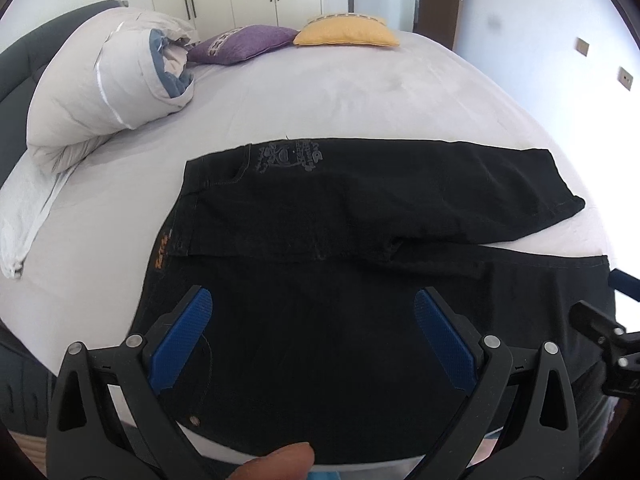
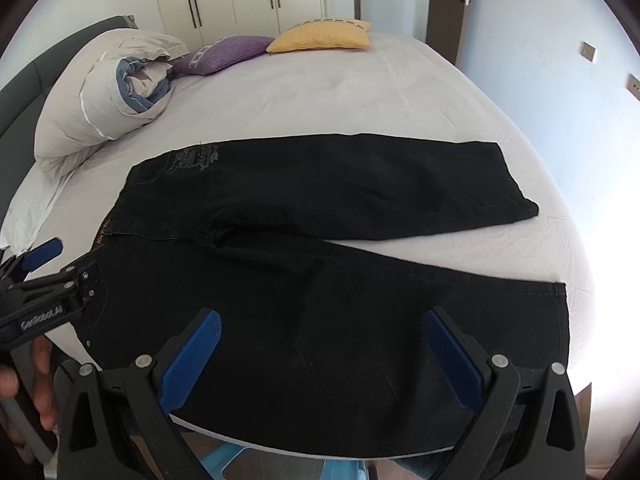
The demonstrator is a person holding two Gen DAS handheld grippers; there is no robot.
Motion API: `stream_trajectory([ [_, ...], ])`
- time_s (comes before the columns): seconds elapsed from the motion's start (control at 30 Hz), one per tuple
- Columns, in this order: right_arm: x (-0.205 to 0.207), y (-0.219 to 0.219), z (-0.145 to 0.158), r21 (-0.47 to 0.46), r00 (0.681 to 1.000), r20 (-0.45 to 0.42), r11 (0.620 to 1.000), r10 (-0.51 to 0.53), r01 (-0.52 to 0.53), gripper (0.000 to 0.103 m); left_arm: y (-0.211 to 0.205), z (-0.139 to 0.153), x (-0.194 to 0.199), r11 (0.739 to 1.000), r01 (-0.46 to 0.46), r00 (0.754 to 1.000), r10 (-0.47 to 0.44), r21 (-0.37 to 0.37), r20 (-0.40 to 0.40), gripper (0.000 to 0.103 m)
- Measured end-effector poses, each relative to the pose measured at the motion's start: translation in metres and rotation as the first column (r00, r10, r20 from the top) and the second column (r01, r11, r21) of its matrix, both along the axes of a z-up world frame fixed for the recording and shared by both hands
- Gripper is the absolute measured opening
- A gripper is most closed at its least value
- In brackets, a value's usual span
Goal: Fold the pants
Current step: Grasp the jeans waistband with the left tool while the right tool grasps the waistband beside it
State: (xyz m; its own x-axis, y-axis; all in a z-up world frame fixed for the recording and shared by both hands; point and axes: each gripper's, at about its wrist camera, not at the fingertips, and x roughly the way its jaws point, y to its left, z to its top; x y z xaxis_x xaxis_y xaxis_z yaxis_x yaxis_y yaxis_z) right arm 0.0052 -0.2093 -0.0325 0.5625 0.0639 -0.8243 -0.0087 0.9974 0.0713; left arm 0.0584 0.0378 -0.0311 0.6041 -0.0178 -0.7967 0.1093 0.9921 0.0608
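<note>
Left wrist view: the black denim pants (image 1: 360, 240) are seen spread flat on the bed with a light grey sheet (image 1: 340, 92), both legs pointing right, and the left gripper (image 1: 313, 322) is held wide open above the waist part, nothing between its blue pads. In the right wrist view, the right gripper (image 2: 321, 340) is likewise held open and empty above the nearer leg.

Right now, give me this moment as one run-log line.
phase: pre-fold | black pants spread flat on bed, legs apart | left gripper open above waist end | right gripper open above near leg | nothing held
</note>
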Motion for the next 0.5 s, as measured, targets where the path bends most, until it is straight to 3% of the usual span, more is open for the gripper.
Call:
stream_trajectory([
  [0.1, 0.025, -0.010, 0.009, 0.015, 0.997, 0.033, 0.997, 0.071, -0.071, 0.103, 0.012, 0.002, 0.040, 0.998, 0.047, 0.997, -0.050, 0.052, 0.051, 0.103],
  [0.13, 0.035, -0.014, 0.011, 0.019, 0.995, 0.038, 0.995, 0.092, -0.093, 0.103, 0.016, 0.001, 0.057, 0.995, 0.082, 0.995, -0.085, 0.059, 0.044, 0.103],
  [0.2, 0.053, -0.021, 0.014, 0.033, 0.991, 0.046, 0.991, 0.125, -0.127, 0.102, 0.026, -0.006, 0.097, 0.988, 0.150, 0.987, -0.148, 0.037, -0.056, 0.103],
  [0.23, 0.062, -0.025, 0.014, 0.049, 0.987, 0.057, 0.987, 0.148, -0.151, 0.100, 0.035, -0.005, 0.118, 0.989, 0.146, 0.988, -0.145, 0.021, -0.058, 0.103],
  [0.3, 0.079, -0.031, 0.013, 0.065, 0.979, 0.069, 0.978, 0.194, -0.199, 0.094, 0.049, -0.004, 0.152, 0.987, 0.147, 0.989, -0.146, 0.058, -0.022, 0.103],
  [0.4, 0.106, -0.035, 0.007, 0.046, 0.956, 0.065, 0.956, 0.287, -0.290, 0.082, 0.058, -0.012, 0.210, 0.962, 0.220, 0.976, -0.216, 0.162, -0.043, 0.103],
  [0.5, 0.135, -0.034, 0.000, 0.019, 0.929, 0.061, 0.930, 0.365, -0.367, 0.075, 0.058, -0.033, 0.263, 0.913, 0.331, 0.943, -0.311, 0.237, -0.121, 0.103],
])
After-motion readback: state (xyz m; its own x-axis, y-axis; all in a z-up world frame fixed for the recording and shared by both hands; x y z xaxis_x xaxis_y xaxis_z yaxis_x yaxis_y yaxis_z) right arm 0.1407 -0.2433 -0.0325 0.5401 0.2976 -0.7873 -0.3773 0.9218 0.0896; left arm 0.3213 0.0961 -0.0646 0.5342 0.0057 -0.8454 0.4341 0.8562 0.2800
